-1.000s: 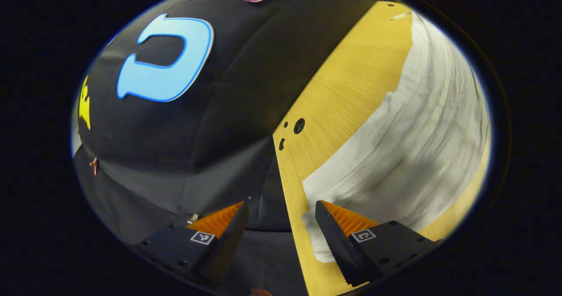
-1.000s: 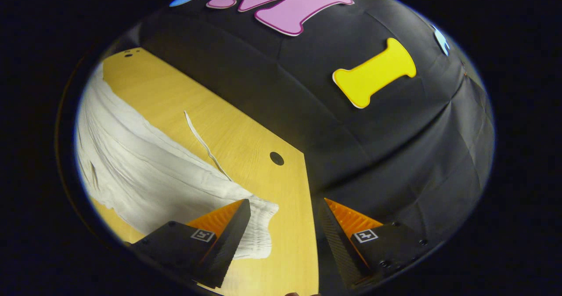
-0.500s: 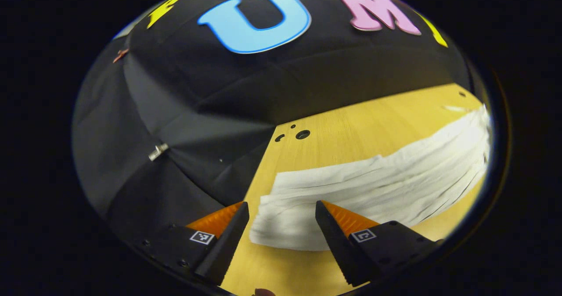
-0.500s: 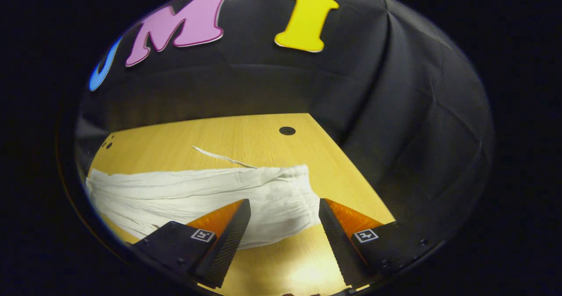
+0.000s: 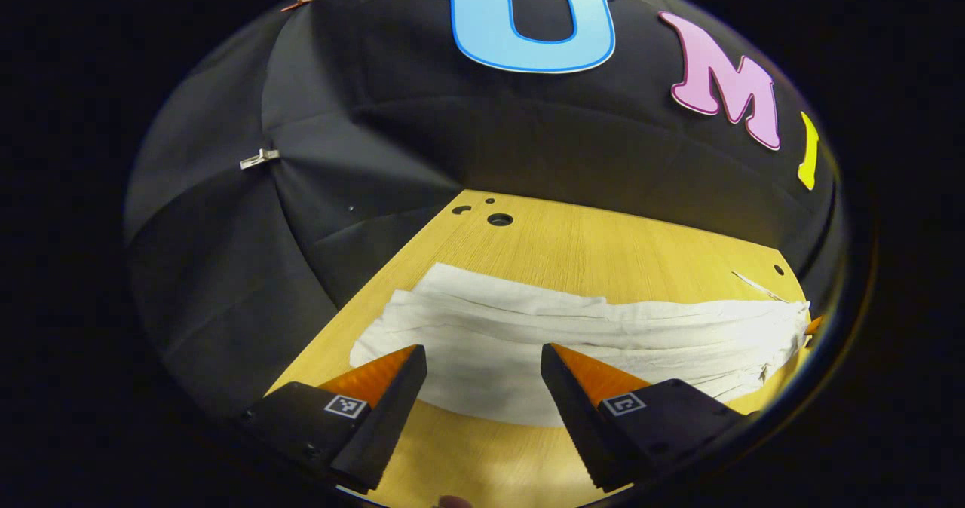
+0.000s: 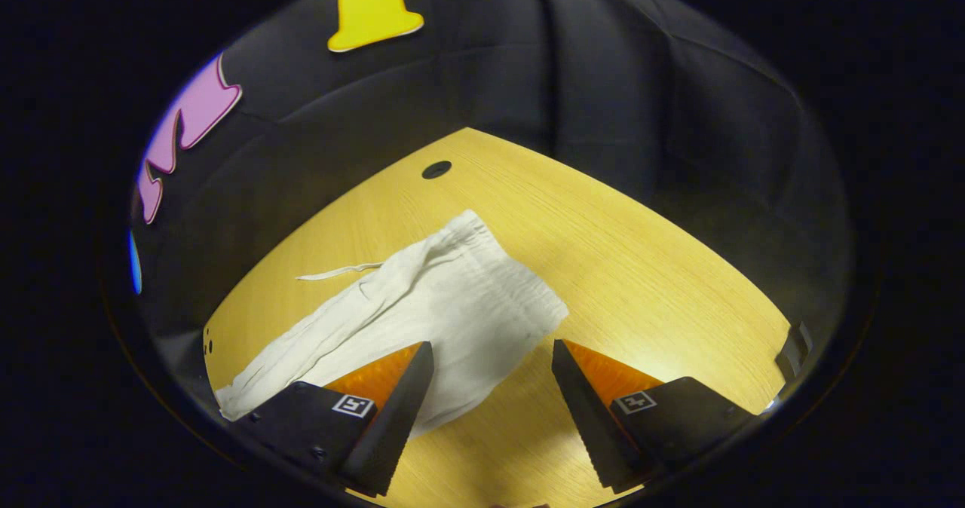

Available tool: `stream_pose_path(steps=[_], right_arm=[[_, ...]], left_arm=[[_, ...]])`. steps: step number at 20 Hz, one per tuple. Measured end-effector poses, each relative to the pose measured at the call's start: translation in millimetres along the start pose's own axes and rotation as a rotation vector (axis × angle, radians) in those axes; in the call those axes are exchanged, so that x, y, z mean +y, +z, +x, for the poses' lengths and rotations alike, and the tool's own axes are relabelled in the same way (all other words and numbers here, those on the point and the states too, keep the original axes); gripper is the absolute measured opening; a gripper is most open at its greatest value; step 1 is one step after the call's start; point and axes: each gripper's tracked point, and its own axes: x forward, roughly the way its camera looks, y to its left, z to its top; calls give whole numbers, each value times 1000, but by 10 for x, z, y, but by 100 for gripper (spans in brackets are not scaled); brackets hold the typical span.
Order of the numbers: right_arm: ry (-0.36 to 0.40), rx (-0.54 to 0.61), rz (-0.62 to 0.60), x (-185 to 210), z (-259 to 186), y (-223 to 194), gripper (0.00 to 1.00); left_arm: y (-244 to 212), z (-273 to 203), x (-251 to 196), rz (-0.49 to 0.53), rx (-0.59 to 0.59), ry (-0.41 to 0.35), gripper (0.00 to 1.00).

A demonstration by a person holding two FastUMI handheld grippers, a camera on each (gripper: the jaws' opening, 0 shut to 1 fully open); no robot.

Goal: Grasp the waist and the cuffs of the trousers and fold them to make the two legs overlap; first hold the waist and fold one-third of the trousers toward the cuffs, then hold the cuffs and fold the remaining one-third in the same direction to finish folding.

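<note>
White trousers (image 5: 573, 327) lie flat as a long wrinkled strip across the wooden table (image 5: 603, 244). In the left gripper view the cuff end (image 5: 392, 319) lies just beyond my left gripper (image 5: 482, 361), which is open and holds nothing. In the right gripper view the gathered waist (image 6: 497, 282) of the trousers (image 6: 422, 312) points toward the table's far side, and a loose drawstring (image 6: 339, 272) trails off to its left. My right gripper (image 6: 491, 353) stands open over the near edge of the waist end, with cloth showing between its fingers but not gripped.
Round holes are cut in the table at the far left corner (image 5: 499, 219) and near the far edge (image 6: 436, 169). Bare wood lies to the right of the waist (image 6: 663, 282). A small dark fitting (image 6: 791, 346) sits at the table's right edge. Black cloth walls surround the table.
Both views have swung round from tilted to level. Each gripper has moved from off the table's end to face its end of the trousers. The trousers lie as before, and both grippers stay open.
</note>
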Motion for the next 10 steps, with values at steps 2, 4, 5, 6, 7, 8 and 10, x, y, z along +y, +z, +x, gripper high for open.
stream_pose_path(steps=[2, 4, 5, 6, 7, 8, 10], right_arm=[[-8, 34, 45, -35, 116, -21, 99], [-10, 24, 97, -7, 221, 83, 99], [-16, 36, 126, 4, 276, 95, 99], [-42, 31, 143, -13, 304, 149, 99], [-65, 40, 149, -48, 297, 151, 98], [-95, 46, 143, -63, 336, 182, 96], [-181, 69, 77, -150, 362, 150, 94]], left_arm=[[-52, -52, 14, -25, 9, 15, 97], [-114, -111, 39, -43, 26, 30, 98], [-120, -129, 40, -51, 31, 40, 97], [-138, -156, 39, -60, 35, 47, 97], [-152, -187, 38, -68, 39, 54, 96], [-184, -209, 33, -74, 47, 64, 96], [-226, -243, 39, -91, 62, 89, 96]])
